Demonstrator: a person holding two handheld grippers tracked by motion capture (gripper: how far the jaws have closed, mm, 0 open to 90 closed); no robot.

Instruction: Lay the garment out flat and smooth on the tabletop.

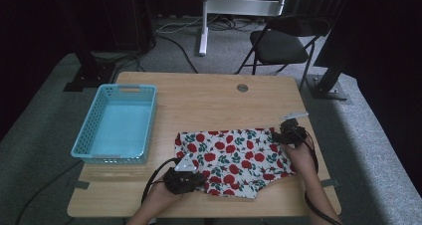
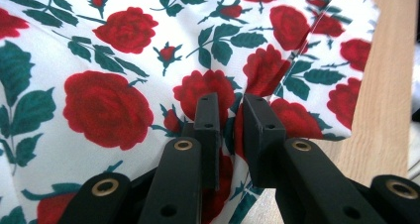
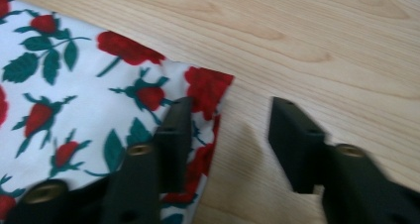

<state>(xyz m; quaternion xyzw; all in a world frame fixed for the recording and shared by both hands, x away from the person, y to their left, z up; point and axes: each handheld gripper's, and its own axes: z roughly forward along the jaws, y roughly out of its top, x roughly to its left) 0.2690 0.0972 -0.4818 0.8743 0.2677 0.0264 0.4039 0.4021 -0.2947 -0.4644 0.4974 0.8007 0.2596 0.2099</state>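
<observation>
A white cloth printed with red roses and green leaves [image 1: 229,158] lies spread flat on the wooden table [image 1: 209,100], near its front edge. My left gripper [image 1: 200,178] rests on the cloth's front left part. In the left gripper view its jaws [image 2: 231,110] stand a narrow gap apart, with a raised fold of the cloth [image 2: 114,105] between them. My right gripper [image 1: 281,135] is at the cloth's far right corner. In the right gripper view it [image 3: 230,120] is open: one jaw lies over the cloth's corner [image 3: 74,110], the other over bare wood.
A light blue plastic basket [image 1: 94,105] stands empty on the table's left side. A round cable hole [image 1: 242,87] sits near the far edge. Behind the table are a black folding chair [image 1: 278,46] and cables on the grey floor.
</observation>
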